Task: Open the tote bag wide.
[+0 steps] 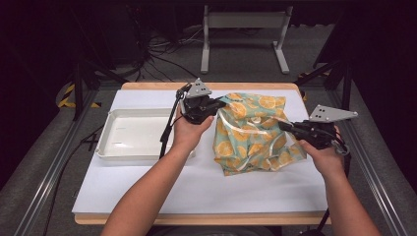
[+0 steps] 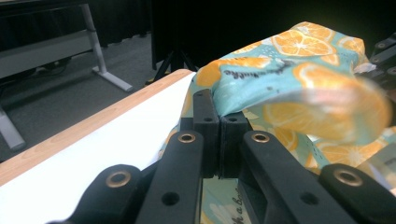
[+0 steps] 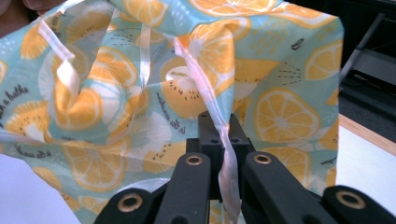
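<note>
Over the white table (image 1: 147, 182), both jaws pinch the orange-print bag (image 1: 251, 132).

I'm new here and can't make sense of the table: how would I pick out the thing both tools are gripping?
Find the white table. To the right of the white tray sits a crumpled bag, pinched by the left gripper and the right gripper. It alone is teal with orange slices printed all over.
</note>
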